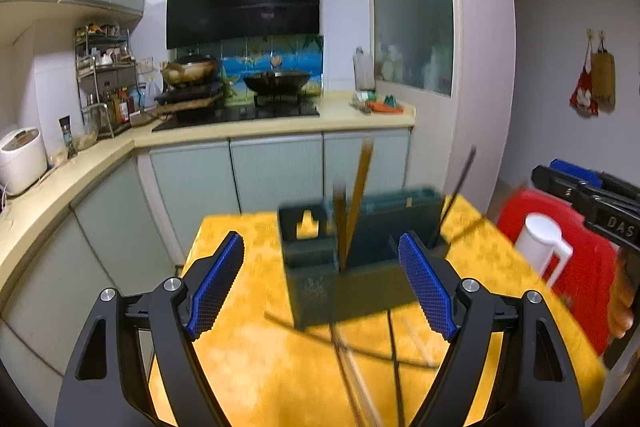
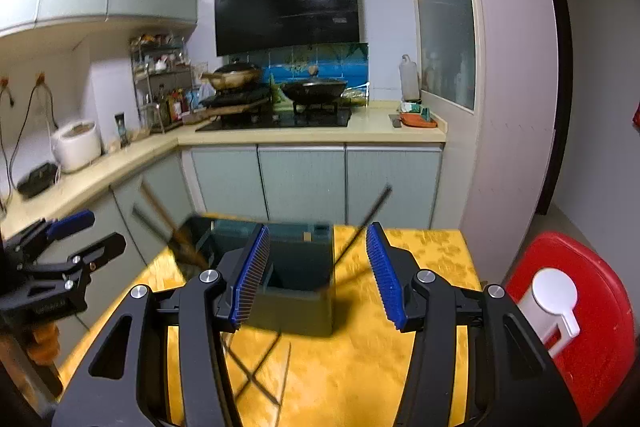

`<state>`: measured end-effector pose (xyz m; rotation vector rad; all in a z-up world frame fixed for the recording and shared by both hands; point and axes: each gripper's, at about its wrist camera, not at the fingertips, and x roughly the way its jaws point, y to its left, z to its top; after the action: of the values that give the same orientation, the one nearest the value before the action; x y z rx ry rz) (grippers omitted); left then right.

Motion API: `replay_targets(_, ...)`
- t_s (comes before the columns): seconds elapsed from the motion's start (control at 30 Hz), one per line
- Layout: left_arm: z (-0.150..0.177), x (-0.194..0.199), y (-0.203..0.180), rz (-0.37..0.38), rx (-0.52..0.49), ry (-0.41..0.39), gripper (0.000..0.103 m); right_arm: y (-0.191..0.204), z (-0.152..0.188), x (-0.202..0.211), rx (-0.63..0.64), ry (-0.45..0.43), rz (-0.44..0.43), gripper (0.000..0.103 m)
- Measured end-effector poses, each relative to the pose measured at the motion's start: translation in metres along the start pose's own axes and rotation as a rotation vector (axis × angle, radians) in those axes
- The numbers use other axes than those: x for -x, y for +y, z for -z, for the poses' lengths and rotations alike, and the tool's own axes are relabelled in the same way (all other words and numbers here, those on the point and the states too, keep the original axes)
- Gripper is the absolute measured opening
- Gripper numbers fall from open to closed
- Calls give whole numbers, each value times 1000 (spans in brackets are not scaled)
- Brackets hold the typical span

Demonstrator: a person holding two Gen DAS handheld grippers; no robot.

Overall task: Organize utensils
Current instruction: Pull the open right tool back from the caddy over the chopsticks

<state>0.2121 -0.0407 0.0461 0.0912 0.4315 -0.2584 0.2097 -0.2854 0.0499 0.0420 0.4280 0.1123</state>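
Note:
A dark green utensil holder [image 1: 312, 267] [image 2: 296, 299] stands on the yellow table [image 1: 248, 367] [image 2: 360, 367]. Brown wooden chopsticks [image 1: 356, 195] [image 2: 168, 223] and a thin black chopstick [image 1: 460, 183] [image 2: 372, 211] lean out of it. Several loose dark chopsticks [image 1: 348, 355] [image 2: 256, 375] lie crossed on the table in front of the holder. My left gripper [image 1: 320, 241] is open just before the holder, nothing between its blue pads. My right gripper [image 2: 317, 229] is open too, also facing the holder and holding nothing. The frames are motion-blurred.
To the right of the table stands a red stool [image 1: 560, 239] [image 2: 592, 327] with a white lidded jug [image 1: 540, 235] [image 2: 554, 303] on it. Beyond the table run kitchen cabinets [image 1: 276, 167] and a counter with a wok [image 1: 276, 81] and a rice cooker [image 1: 20, 159].

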Motion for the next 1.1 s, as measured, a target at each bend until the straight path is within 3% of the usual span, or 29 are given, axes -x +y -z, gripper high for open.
replay_targets(0.2, 71, 7, -3, -15, -48, 69, 77, 14, 71, 6, 55, 61, 14, 49)
replay_targets(0.43, 136, 20, -5, 33, -42, 158, 77, 24, 133, 7, 70, 131, 13, 49)
replay_targets(0.67, 187, 27, -10, 73, -19, 235, 77, 23, 153, 9, 18, 154, -7, 49)
replay_targets(0.87, 207, 29, -21, 107, -20, 278, 77, 24, 164, 6, 11, 176, -17, 49)
replay_targets(1.1, 218, 18, -26, 87, -30, 322, 77, 23, 169, 2, 10, 195, -18, 49)
